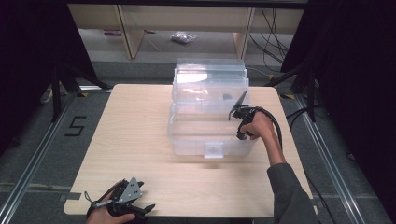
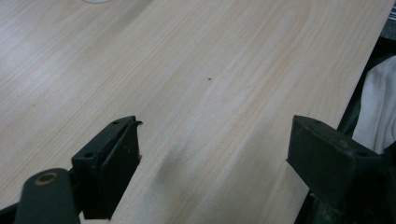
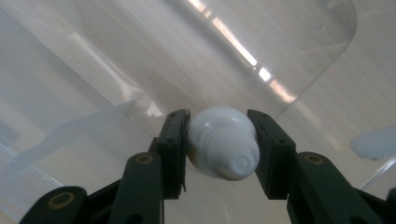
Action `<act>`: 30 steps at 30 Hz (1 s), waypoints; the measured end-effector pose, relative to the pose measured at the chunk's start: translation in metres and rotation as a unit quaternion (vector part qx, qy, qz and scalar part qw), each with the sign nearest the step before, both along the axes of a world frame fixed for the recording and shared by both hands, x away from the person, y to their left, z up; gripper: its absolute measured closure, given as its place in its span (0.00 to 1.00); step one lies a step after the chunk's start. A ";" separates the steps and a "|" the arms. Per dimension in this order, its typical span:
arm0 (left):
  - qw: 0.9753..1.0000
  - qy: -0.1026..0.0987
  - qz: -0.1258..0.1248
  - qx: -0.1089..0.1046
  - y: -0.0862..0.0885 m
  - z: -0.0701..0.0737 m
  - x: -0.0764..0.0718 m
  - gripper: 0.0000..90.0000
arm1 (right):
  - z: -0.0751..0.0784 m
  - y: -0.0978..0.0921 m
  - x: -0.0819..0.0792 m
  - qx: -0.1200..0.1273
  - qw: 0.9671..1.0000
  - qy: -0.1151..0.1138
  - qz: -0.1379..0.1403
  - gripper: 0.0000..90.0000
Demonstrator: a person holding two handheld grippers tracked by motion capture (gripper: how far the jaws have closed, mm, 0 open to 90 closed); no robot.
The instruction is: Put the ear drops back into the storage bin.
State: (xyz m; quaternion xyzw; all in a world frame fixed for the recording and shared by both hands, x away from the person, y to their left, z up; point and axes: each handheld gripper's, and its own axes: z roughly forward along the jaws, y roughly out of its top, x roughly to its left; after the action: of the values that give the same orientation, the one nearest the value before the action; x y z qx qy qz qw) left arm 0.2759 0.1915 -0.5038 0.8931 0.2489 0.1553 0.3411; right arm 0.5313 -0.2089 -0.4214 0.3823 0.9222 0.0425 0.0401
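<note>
A clear plastic storage box (image 1: 187, 135) stands at the middle of the pale wooden table (image 1: 130, 135), its lid (image 1: 210, 74) raised at the back. My right gripper (image 1: 232, 113) reaches over the box's right wall into it. In the right gripper view the right gripper (image 3: 218, 126) is shut on a white rounded object (image 3: 223, 142) with a ridged ring, held above the box's clear floor. My left gripper (image 1: 147, 208) rests at the table's front left edge. The left gripper (image 2: 215, 135) stands open over bare wood (image 2: 187, 60), nothing between its jaws.
A clear latch (image 1: 214, 150) sticks out at the box's front wall. Wooden shelving legs and a small plastic bag (image 1: 183, 37) are on the floor behind the table. A "5" mark (image 1: 74, 126) lies on the floor at left. White cloth (image 2: 380, 107) shows past the table edge.
</note>
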 end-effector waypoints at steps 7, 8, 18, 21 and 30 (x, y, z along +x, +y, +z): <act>1.000 -0.001 0.000 0.000 0.000 0.000 0.000 0.18 | -0.003 0.001 -0.002 -0.007 0.999 0.017 -0.029 0.67; 1.000 -0.006 -0.007 0.006 0.000 0.001 0.001 0.18 | -0.005 0.001 -0.002 -0.005 0.999 0.019 -0.031 0.67; 1.000 -0.004 -0.005 0.003 0.000 0.001 0.000 0.18 | -0.008 0.000 -0.001 -0.006 0.999 0.020 -0.030 0.67; 1.000 -0.001 -0.002 0.000 0.000 0.000 0.000 0.18 | -0.008 0.001 -0.002 0.000 0.999 0.026 -0.030 0.66; 1.000 -0.001 0.002 -0.003 -0.001 -0.001 -0.001 0.18 | 0.009 0.002 -0.008 -0.004 1.000 0.008 -0.026 0.56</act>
State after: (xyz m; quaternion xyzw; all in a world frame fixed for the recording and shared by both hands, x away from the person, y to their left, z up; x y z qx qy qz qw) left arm 0.2753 0.1910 -0.5043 0.8916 0.2506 0.1560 0.3435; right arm 0.5233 -0.2071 -0.4127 0.4061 0.9125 0.0345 0.0349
